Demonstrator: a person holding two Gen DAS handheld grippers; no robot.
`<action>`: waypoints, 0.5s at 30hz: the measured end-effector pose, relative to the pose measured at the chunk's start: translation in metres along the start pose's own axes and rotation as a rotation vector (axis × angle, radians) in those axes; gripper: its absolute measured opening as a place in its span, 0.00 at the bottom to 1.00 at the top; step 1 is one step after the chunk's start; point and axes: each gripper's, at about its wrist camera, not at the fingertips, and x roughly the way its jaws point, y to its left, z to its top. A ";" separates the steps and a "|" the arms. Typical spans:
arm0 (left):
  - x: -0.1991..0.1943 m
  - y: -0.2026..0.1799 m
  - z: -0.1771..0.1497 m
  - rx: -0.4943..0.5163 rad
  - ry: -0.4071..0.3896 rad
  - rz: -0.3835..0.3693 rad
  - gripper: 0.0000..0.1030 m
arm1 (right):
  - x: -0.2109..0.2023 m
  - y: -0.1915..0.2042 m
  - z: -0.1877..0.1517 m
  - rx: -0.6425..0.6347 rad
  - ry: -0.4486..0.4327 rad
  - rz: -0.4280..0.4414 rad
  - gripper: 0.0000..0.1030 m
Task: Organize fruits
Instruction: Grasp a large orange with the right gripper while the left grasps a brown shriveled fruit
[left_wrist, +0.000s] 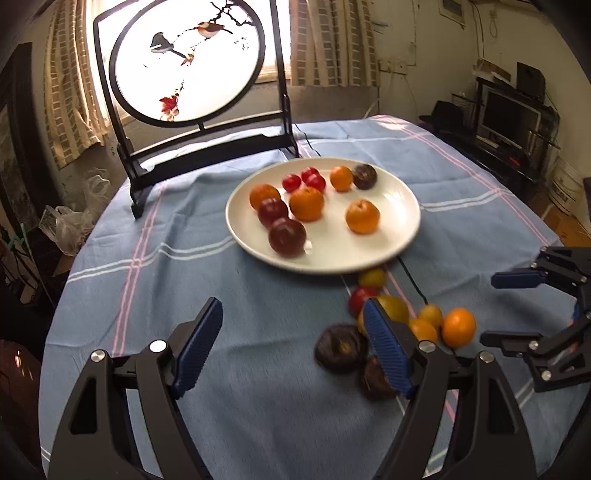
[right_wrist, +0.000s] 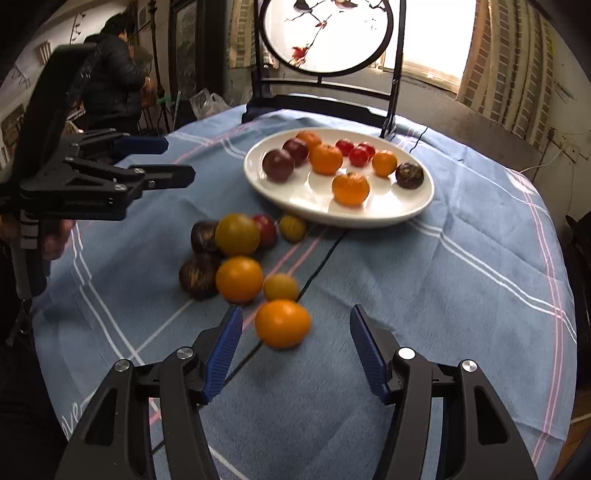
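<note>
A white plate (left_wrist: 402, 218) (right_wrist: 417, 206) on the blue tablecloth holds several fruits: oranges, dark red plums, small red fruits and a dark passion fruit. A loose pile lies in front of it: oranges, yellow fruits, a red one and dark passion fruits (left_wrist: 340, 348) (right_wrist: 199, 277). My left gripper (left_wrist: 293, 332) is open and empty, above the cloth left of the pile. My right gripper (right_wrist: 295, 338) is open, with the nearest orange (right_wrist: 282, 324) (left_wrist: 458, 327) just ahead between its fingers, not touching. Each gripper shows in the other view, the right (left_wrist: 517, 306) and the left (right_wrist: 162, 158).
A dark-framed round bird screen (left_wrist: 188, 62) (right_wrist: 325, 37) stands at the table's back edge. A black cable (left_wrist: 412, 278) (right_wrist: 321, 262) runs across the cloth past the pile. A person in a dark jacket (right_wrist: 110, 74) stands at the far left. Shelves with a monitor (left_wrist: 509, 118) stand at the right.
</note>
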 end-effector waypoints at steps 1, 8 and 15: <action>-0.002 -0.004 -0.009 0.012 0.012 -0.011 0.74 | 0.004 0.003 -0.004 -0.009 0.013 0.000 0.59; 0.006 -0.034 -0.045 0.097 0.105 -0.063 0.74 | 0.037 0.013 -0.004 -0.045 0.080 -0.029 0.38; 0.037 -0.054 -0.046 0.069 0.179 -0.116 0.55 | 0.020 0.004 -0.010 -0.012 0.050 -0.037 0.37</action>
